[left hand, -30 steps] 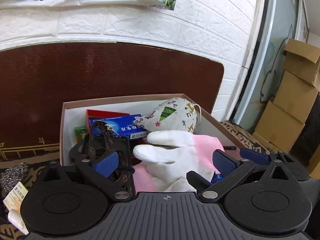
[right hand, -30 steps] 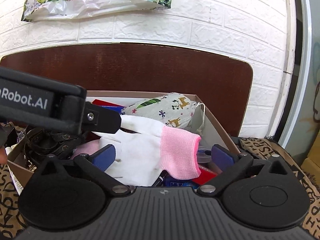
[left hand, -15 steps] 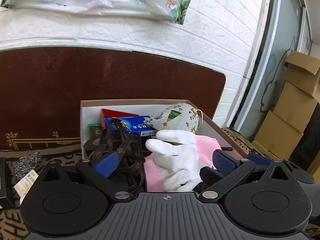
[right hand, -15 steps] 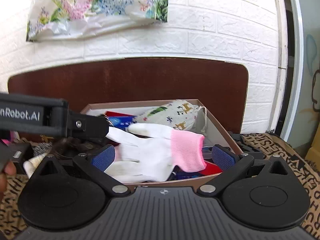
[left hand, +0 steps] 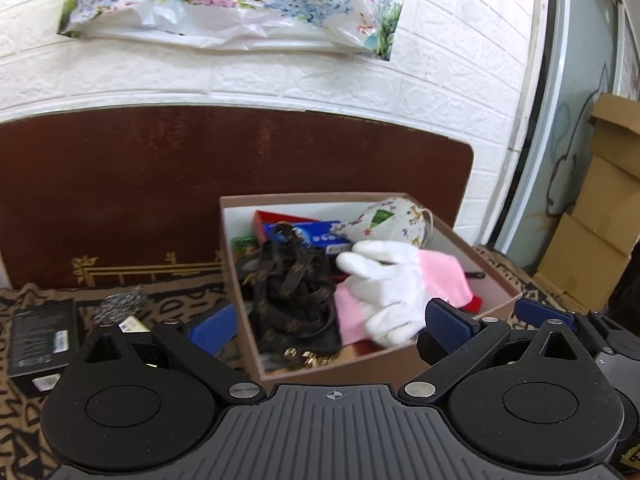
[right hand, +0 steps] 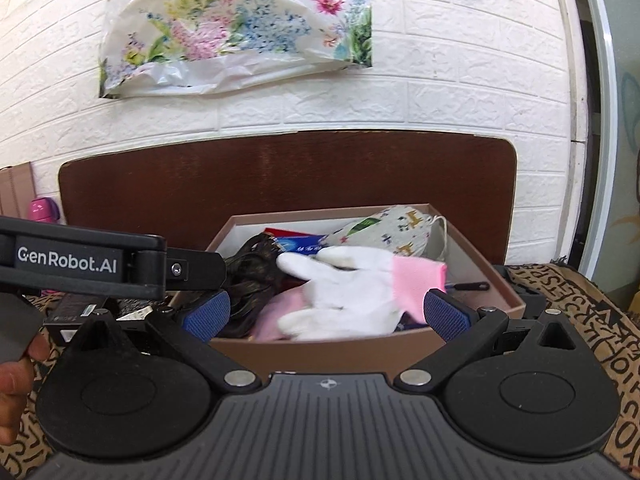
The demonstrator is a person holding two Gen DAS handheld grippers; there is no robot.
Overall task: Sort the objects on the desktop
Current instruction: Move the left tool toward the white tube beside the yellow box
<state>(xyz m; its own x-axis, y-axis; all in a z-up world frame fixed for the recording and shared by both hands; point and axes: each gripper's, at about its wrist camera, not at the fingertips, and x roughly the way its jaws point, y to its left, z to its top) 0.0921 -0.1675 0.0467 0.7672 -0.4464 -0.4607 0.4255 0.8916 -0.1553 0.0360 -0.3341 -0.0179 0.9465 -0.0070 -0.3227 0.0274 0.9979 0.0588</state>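
A brown cardboard box [left hand: 384, 364] [right hand: 320, 350] stands on the patterned cloth. In it lie a white glove with a pink cuff [left hand: 386, 280] [right hand: 352, 286], a dark monogram strap [left hand: 294, 292] [right hand: 250, 268], a printed fabric pouch [left hand: 390, 220] [right hand: 394, 230] and a blue packet [left hand: 316, 236]. My left gripper [left hand: 330, 326] is open and empty in front of the box. My right gripper [right hand: 326, 316] is open and empty, just before the box's near wall. The left gripper's body [right hand: 80, 262] shows at the left of the right wrist view.
A black box [left hand: 42, 338], a grey metal scrubber [left hand: 120, 304] and a small paper packet [left hand: 132, 326] lie on the cloth left of the box. A brown headboard [left hand: 160, 184] and white brick wall stand behind. Cardboard cartons [left hand: 600, 216] are stacked at the right.
Both grippers have drawn back and up from over the box; the box now lies farther ahead. The glove stays in the box, released. The black box has come into the left view.
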